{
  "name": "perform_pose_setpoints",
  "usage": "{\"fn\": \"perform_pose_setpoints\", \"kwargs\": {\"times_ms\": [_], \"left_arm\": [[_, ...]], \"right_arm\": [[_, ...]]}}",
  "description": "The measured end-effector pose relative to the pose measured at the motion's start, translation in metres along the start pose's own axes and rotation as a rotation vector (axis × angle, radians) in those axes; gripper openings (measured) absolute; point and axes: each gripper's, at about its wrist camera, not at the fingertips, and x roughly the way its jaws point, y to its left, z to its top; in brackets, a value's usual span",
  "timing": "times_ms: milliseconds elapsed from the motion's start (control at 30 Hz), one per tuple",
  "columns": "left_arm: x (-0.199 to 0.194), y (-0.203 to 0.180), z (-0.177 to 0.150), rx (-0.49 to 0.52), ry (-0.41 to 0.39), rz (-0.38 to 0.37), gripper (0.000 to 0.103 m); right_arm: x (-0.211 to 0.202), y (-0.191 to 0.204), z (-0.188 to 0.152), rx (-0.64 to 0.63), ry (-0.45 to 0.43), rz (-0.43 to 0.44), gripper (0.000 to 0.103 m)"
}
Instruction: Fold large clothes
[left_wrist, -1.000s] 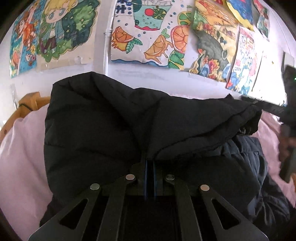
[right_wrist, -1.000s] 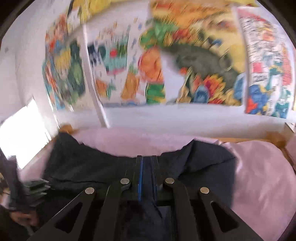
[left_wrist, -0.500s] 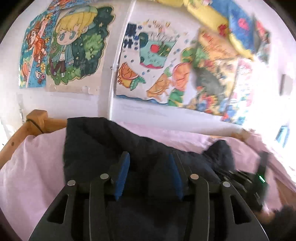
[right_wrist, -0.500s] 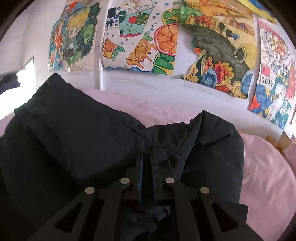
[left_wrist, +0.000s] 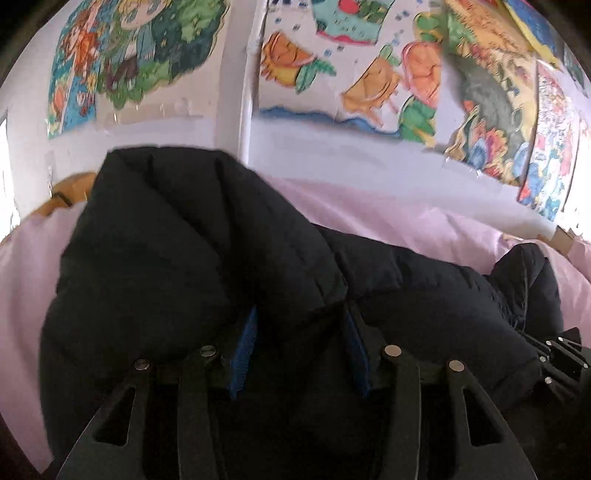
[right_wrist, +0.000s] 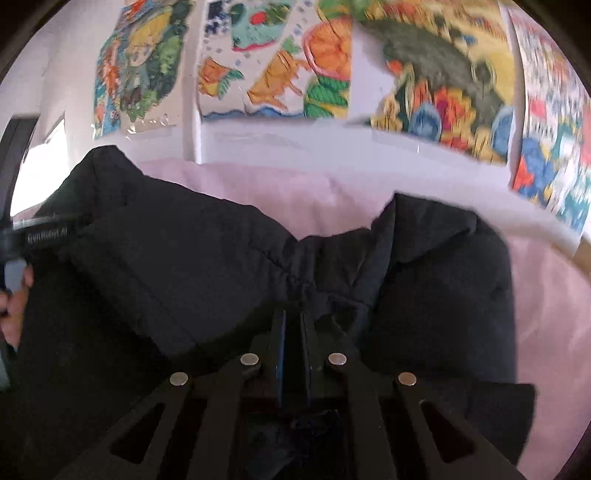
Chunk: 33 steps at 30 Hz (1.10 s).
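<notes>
Black padded jacket (left_wrist: 192, 266) is seen heaped on pink sheet (left_wrist: 424, 214); left gripper (left_wrist: 299, 347) is spread, fabric bulging between its fingers, nothing pinched. Right wrist view: right gripper (right_wrist: 291, 332) is pressed together on jacket fabric; slippery padding may be lost, folded layer springing open

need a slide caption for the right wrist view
Right hand-held gripper shut on a fold of the black padded jacket, which lies on a pink bedsheet below colourful wall drawings.
</notes>
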Motion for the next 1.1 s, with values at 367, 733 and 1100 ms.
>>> {"fn": "perform_pose_setpoints", "kwargs": {"times_ms": [367, 733, 1100], "left_arm": [[-0.041, -0.002, 0.02, 0.055, -0.097, 0.06, 0.056], [-0.006, 0.037, 0.023, -0.151, 0.045, -0.07, 0.061], [-0.03, 0.036, 0.021, -0.128, 0.012, -0.068, 0.069]], "right_arm": [[-0.028, -0.026, 0.073, 0.093, -0.014, 0.049, 0.008], [0.028, -0.084, 0.016, 0.451, 0.049, 0.088, 0.0], [0.015, -0.077, 0.014, 0.416, 0.015, 0.073, 0.004]]}}
